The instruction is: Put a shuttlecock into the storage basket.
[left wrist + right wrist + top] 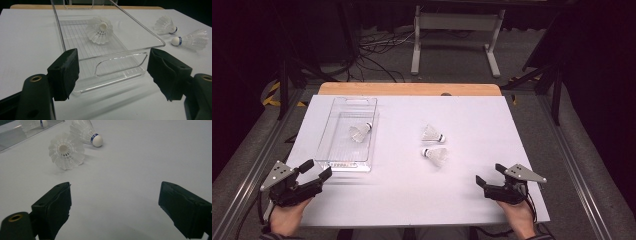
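Right gripper near right edge, jaws spread, empty. Nearer white feathered shuttlecock lies far-left of it, cork pointing left, axis crosswise. Left gripper spread, at clear plastic tray; farther away.

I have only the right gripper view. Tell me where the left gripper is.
Observer: The left gripper is at the near end of the clear tray, apart from it.
Operator: Report its jaws.
Observer: Wide open, holding nothing.
Operator: Count what lies inside the tray.
Observer: One shuttlecock, lying on its side.
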{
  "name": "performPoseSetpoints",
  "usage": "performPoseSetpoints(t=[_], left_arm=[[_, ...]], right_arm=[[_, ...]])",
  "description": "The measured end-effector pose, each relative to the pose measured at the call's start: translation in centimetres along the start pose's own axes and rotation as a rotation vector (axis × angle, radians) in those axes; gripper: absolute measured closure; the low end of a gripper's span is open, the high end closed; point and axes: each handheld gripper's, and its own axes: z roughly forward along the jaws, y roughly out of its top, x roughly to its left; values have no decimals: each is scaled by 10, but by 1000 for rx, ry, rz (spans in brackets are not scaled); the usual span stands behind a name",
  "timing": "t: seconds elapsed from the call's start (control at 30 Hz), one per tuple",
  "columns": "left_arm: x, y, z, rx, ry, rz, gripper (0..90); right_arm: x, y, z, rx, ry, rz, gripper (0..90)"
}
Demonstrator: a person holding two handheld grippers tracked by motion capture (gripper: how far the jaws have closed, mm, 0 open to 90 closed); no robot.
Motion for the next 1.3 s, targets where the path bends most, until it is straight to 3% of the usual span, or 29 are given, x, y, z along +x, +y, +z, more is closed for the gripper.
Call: performPoseSetpoints(t=[0.6,1.3], left_arm=[[-2,-4,-4,16,-5,-6,259],[-18,11,2,4,-57,9,264]], right_arm=[[0,0,1,-2,4,1,119],[-1,0,-1,-8,5,3,119]])
